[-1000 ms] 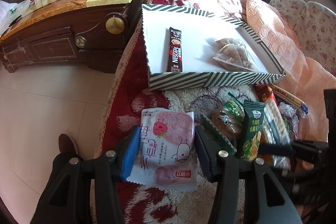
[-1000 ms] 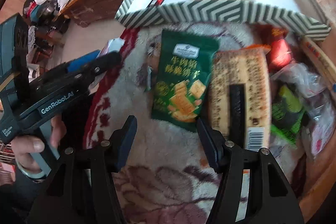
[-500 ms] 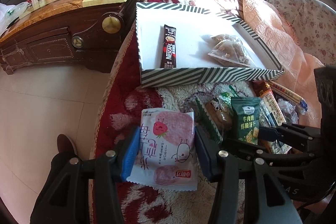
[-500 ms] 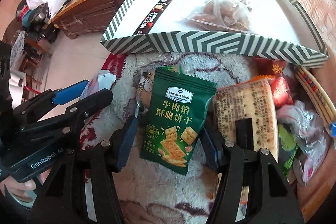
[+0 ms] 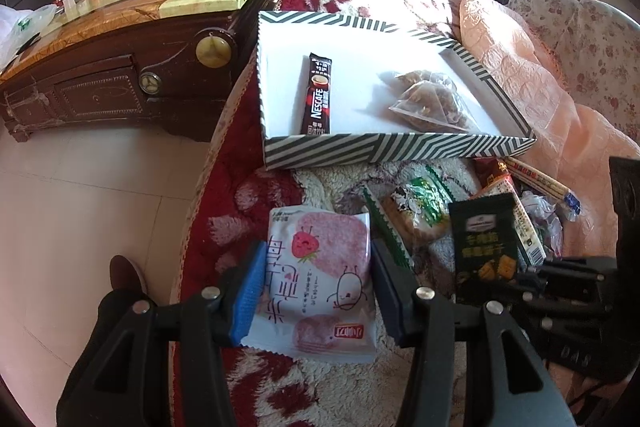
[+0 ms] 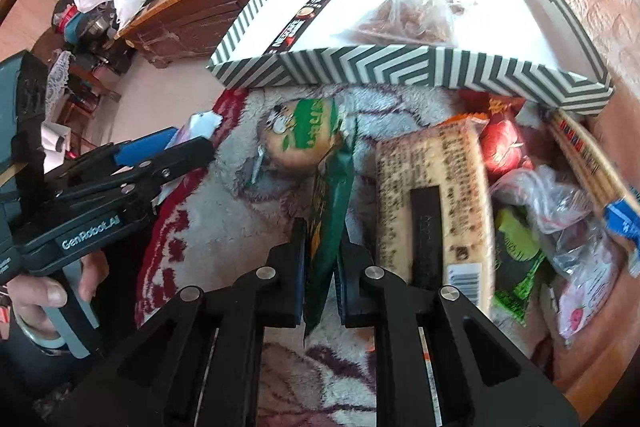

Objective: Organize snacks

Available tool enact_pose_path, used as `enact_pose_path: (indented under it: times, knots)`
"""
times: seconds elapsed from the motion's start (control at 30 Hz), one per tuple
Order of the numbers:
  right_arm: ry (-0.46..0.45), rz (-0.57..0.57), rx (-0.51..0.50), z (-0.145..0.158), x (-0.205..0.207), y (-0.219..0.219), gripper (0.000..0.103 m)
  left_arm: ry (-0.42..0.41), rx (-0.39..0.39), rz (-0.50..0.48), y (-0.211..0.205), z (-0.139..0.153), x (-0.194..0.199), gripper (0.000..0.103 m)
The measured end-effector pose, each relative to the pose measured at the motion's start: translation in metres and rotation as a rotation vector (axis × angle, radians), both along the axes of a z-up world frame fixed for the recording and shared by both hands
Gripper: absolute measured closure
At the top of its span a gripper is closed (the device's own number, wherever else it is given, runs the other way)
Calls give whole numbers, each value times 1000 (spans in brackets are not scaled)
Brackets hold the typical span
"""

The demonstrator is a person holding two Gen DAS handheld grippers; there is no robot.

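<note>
My left gripper (image 5: 317,247) is shut on a pink strawberry snack packet (image 5: 316,291), held flat above the red and white rug. My right gripper (image 6: 322,233) is shut on a green cracker packet (image 6: 330,195), which stands edge-on between the pads; the left wrist view shows this packet (image 5: 486,239) upright to the right. Beyond both stands a striped box (image 5: 360,145), holding a Nescafe stick (image 5: 318,95) and a clear bag of brown snacks (image 5: 432,99). In the right wrist view the left gripper (image 6: 190,143) sits at the left, held by a person's hand (image 6: 40,291).
A snack pile lies in front of the box: a round cake in a green wrapper (image 6: 300,135), a long beige pack (image 6: 432,187), a red packet (image 6: 502,147) and clear bags. A dark wooden cabinet (image 5: 120,59) and tiled floor (image 5: 80,207) are left; a peach quilt (image 5: 540,87) is right.
The right gripper's jaws have closed on the green cracker packet, which went from lying flat to standing edge-on. The left gripper keeps its hold on the pink packet and has stayed put.
</note>
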State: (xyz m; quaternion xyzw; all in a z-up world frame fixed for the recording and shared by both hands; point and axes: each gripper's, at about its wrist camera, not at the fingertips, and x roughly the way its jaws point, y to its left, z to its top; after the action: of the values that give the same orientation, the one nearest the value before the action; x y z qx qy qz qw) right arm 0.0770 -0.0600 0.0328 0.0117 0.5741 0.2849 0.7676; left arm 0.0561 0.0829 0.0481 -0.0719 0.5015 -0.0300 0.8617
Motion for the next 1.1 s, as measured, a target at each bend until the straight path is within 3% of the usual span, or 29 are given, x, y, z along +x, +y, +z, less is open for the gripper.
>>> enact_pose_path:
  times: [0.2,0.4,0.6,1.1]
  knots:
    - [4,43,34,-1,-7,6,93,-1,1,-2,-1,2,0,49]
    - [94,-24,224,-2,3,-15,94,0,-2,0,-2,2,0,49]
    - [117,-61,317,6,11,-25,94,-13,-2,-4,-4,8,1,49]
    - [83,-119,423,37,41,-42,94,-80,49,-19,-14,35,35,49]
